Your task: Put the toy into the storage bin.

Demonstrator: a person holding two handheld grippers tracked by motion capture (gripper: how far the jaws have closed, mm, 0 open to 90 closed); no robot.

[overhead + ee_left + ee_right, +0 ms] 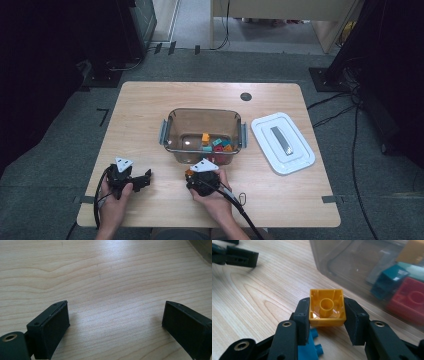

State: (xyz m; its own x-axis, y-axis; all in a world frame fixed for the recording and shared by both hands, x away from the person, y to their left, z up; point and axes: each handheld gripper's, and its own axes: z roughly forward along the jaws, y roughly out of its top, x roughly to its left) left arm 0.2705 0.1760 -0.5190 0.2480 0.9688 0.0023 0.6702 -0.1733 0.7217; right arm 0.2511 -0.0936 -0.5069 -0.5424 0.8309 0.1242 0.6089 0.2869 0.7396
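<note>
Clearly the right gripper [326, 315] is clamped on a yellow brick [326, 307], hollow side up, just off the clear bin [202, 131] at its 6 o'clock; a blue brick [310, 347] lies beneath. The grip sits low on smooth walls, so a tilt could let it pop out. The left gripper [115, 322] hangs open over the pale wooden table [140, 107]. A white lid [282, 144] rests at the bin's 3 o'clock; grey carpet and cables surround.

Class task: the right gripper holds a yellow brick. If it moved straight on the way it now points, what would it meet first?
Probably the near wall of the clear container. The right gripper, shut on the yellow brick, points at it over a short strip of table; exact depth is unclear.
</note>
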